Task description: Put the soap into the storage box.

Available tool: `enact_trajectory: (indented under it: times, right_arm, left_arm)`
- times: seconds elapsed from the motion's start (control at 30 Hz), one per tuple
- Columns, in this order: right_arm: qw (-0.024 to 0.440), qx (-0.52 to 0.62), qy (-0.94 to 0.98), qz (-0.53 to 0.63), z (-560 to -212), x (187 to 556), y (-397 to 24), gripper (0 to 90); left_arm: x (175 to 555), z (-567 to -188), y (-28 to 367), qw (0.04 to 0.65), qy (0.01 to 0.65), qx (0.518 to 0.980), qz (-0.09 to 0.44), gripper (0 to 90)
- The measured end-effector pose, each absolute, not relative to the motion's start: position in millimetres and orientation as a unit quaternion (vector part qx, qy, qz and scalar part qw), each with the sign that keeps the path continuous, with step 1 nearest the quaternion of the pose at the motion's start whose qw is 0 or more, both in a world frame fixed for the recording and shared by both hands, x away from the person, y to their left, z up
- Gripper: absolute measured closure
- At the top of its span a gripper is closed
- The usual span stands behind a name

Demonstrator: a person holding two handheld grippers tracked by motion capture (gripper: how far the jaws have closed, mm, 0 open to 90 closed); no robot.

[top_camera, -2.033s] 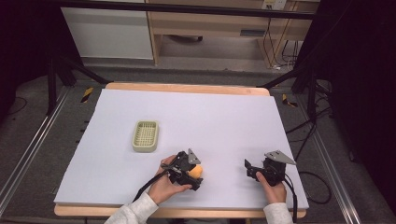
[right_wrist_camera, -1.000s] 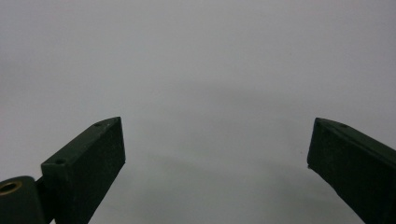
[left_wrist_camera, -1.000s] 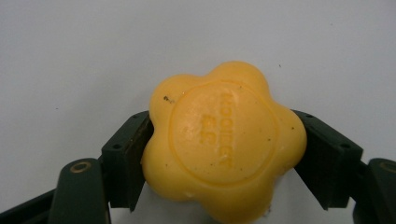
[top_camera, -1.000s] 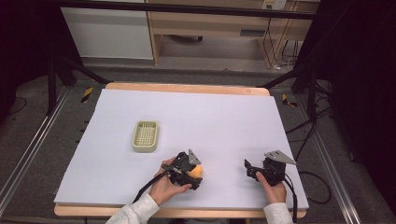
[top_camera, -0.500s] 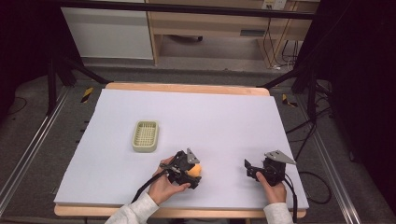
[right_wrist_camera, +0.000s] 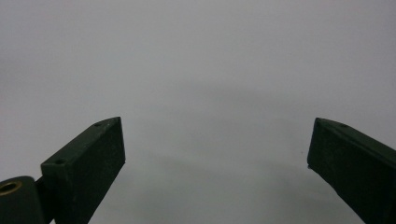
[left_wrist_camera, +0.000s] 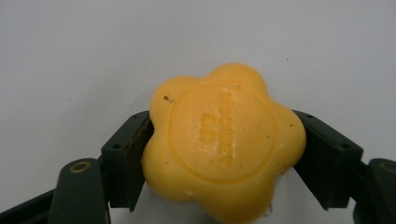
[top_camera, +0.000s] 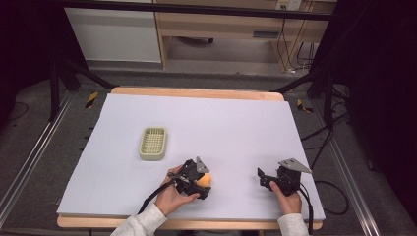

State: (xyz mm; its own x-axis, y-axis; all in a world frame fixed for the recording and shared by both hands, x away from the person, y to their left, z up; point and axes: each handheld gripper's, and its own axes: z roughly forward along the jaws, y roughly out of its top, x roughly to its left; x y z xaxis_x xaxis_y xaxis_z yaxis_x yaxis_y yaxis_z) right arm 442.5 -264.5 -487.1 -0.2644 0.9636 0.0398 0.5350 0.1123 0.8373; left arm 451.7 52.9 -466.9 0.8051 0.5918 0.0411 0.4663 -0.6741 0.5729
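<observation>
The yellow soap (left_wrist_camera: 223, 144) — a flower-shaped bar with a round raised disc and embossed lettering on its face — sits clamped between the two black jaws of the left gripper (left_wrist_camera: 219, 154), one jaw pressed against each side of it, with the white table surface (left_wrist_camera: 93, 56) behind. In the high view the same soap (top_camera: 204, 180) shows as a small orange-yellow spot at the tip of the left gripper (top_camera: 199, 179), near the front edge of the white-covered table (top_camera: 236, 118), and the person's left hand (top_camera: 169, 194) wraps the gripper's body from below. A pale green slotted soap dish (top_camera: 153, 143) lies on the table up and to the left of that gripper, apart from it and with nothing in it. The right gripper (top_camera: 263, 178) rests low over the table towards the front right, well apart from the soap, held by the right hand (top_camera: 286, 196) with its grey three-cornered plate on top. In the right gripper view its jaws stand wide apart — one at the lower left, the other at the lower right — with only bare white table (right_wrist_camera: 210, 93) between them, so this gripper holds nothing.
</observation>
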Motion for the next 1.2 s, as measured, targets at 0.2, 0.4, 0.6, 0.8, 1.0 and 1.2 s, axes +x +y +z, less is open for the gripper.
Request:
enact_trajectory:
  times: [0.2, 0.4, 0.6, 0.8, 1.0, 1.2]
  right_arm:
    - [0.274, 0.541, 0.693, 0.39, -486.9, 442.3, -264.2, 4.6]
    - [0.273, 0.542, 0.693, 0.39, -486.9, 442.3, -264.2, 4.6]
    - [0.275, 0.541, 0.693, 0.389, -487.2, 442.6, -264.5, 4.6]
    - [0.271, 0.543, 0.693, 0.39, -487.0, 442.7, -264.5, 4.5]
    - [0.271, 0.542, 0.693, 0.39, -487.0, 442.8, -264.9, 4.6]
    - [0.273, 0.541, 0.693, 0.39, -487.2, 442.9, -265.1, 4.6]
  left_arm:
    - [451.0, -467.5, 52.3, 0.279, 0.281, 0.91, 0.124, 23.6]
    - [452.8, -469.4, 49.2, 0.284, 0.289, 0.906, 0.118, 21.6]
    - [453.2, -469.1, 48.9, 0.287, 0.297, 0.903, 0.119, 25.4]
    - [451.8, -469.3, 48.6, 0.289, 0.296, 0.902, 0.123, 25.9]
    - [450.8, -468.1, 48.7, 0.288, 0.296, 0.902, 0.126, 26.0]
    - [451.2, -461.7, 53.4, 0.296, 0.297, 0.899, 0.125, 26.1]
